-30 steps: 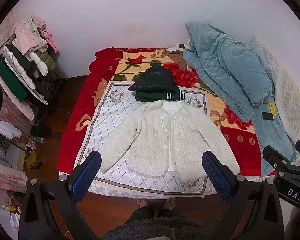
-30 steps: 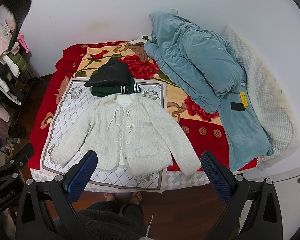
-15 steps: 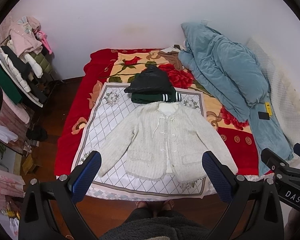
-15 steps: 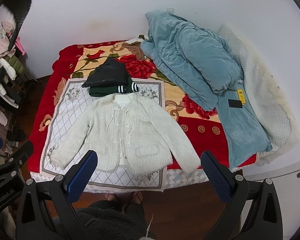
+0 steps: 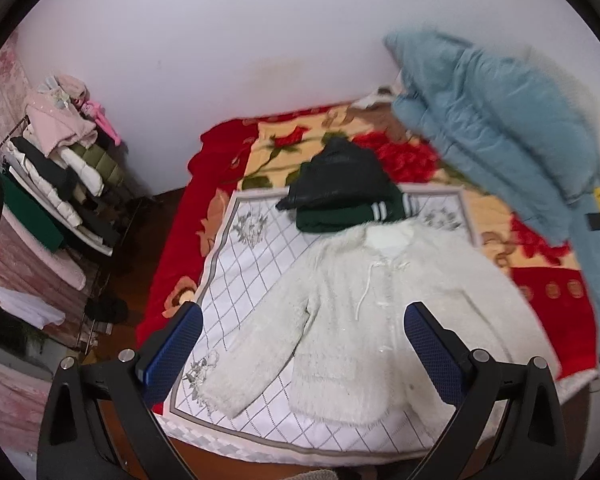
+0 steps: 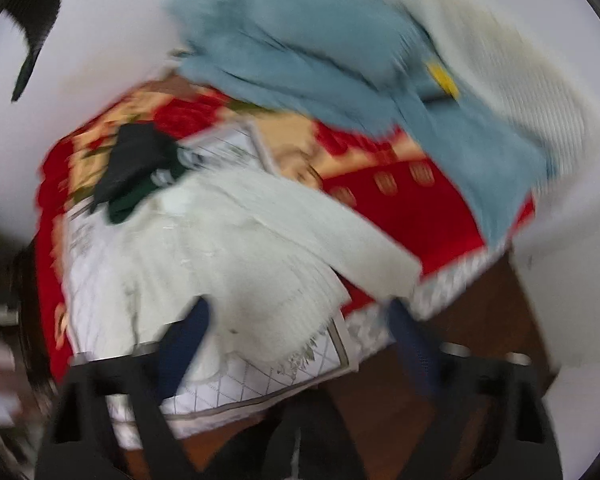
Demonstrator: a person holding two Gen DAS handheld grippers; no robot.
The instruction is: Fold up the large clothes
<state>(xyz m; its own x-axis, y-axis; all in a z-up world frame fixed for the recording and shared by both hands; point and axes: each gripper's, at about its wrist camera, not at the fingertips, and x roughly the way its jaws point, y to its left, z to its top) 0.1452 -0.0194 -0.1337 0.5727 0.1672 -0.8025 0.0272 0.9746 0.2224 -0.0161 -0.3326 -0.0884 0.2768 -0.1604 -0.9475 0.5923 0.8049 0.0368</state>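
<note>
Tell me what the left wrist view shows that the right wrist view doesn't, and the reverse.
Left only: a rack of clothes beside the bed, and the white jacket's left sleeve and ties, sharp. Right only, blurred: the bed's right corner and bare wood floor past it. Both: the white jacket spread flat, folded dark clothes above its collar, the blue quilt, and open grippers, left, right, holding nothing.

A fluffy white cardigan [image 5: 384, 304] lies flat and face up on the bed, sleeves spread, unfolded.
</note>
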